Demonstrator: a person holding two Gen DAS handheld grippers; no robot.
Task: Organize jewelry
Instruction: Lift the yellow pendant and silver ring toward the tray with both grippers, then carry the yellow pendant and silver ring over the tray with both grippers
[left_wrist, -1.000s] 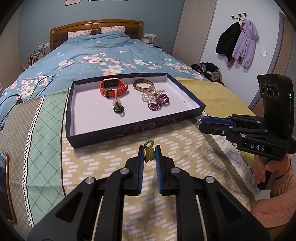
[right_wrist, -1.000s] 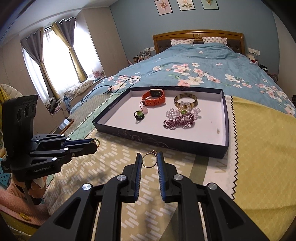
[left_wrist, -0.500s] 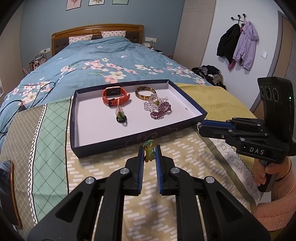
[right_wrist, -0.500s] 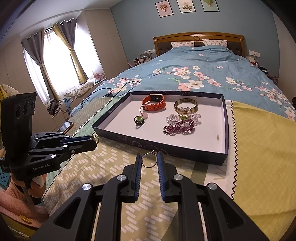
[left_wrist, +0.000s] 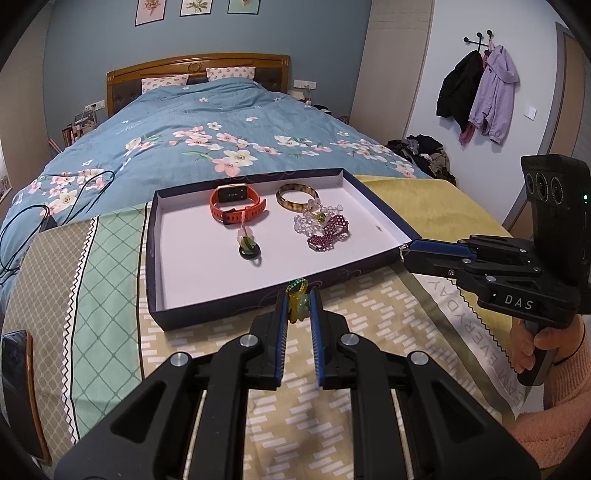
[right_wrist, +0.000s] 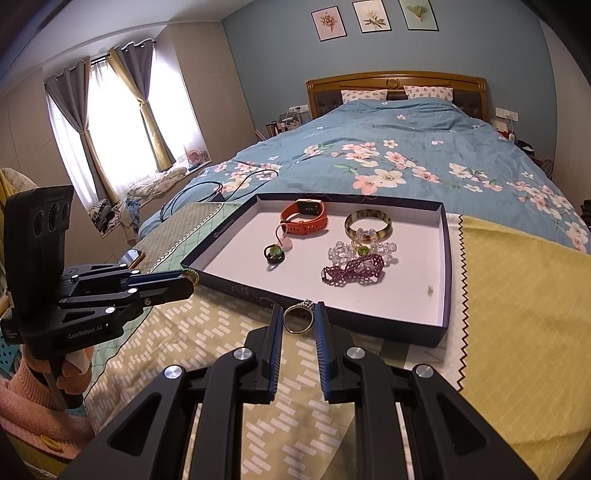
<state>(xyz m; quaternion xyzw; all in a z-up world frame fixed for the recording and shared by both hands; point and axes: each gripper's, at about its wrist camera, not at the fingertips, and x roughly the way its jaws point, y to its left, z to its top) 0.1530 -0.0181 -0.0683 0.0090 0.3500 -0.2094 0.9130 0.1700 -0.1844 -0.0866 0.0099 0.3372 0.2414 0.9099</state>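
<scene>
A dark blue tray (left_wrist: 207, 314) with a white floor lies on the bed; it also shows in the right wrist view (right_wrist: 445, 266). In it lie an orange watch (left_wrist: 236, 203), a tortoiseshell bangle (left_wrist: 297, 195), a clear bead bracelet (left_wrist: 314, 219), a purple bead bracelet (left_wrist: 328, 236) and a green-stone ring (left_wrist: 249, 249). My left gripper (left_wrist: 298, 302) is shut on a green and yellow beaded ornament (left_wrist: 297, 301), held just before the tray's near wall. My right gripper (right_wrist: 298, 318) is shut on a silver ring (right_wrist: 298, 318), also in front of the tray's near wall.
The tray rests on a patterned green and yellow blanket (left_wrist: 110, 280) over a blue floral duvet (left_wrist: 207, 136). Black cables (left_wrist: 37, 218) lie at the left. A phone (left_wrist: 14, 387) lies at the bed's left edge. Coats (left_wrist: 476, 92) hang on the right wall.
Both grippers have risen and tilted back a little, each still holding its piece. The tray now sits lower in both views.
</scene>
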